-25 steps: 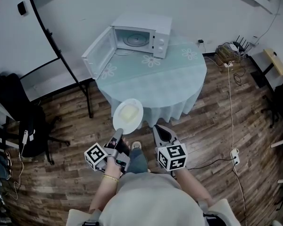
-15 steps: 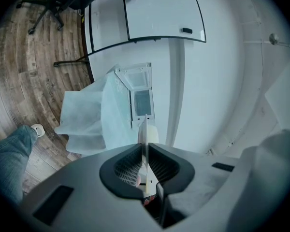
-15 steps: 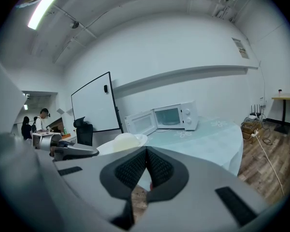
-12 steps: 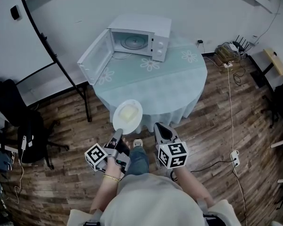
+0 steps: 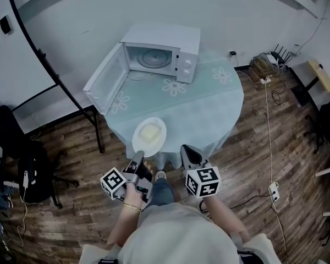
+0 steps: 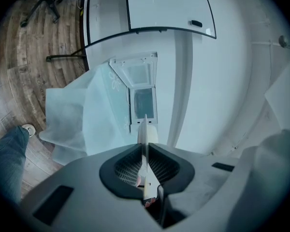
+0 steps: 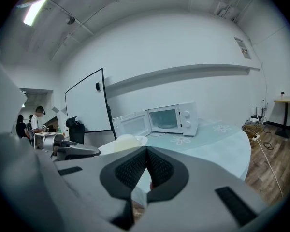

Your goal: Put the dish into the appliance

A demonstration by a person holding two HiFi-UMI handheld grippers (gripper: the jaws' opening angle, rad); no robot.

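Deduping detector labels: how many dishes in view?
1. The dish is clamped by its rim in the left gripper, held out before the table. The open microwave shows only its turntable; no other dish is visible.

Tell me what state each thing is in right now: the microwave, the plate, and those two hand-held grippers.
Microwave: door swung wide open, only its turntable inside.
Plate: held by its rim, not yet in the microwave, pale food on it.
Left gripper: shut on the plate's rim.
Right gripper: shut, empty.
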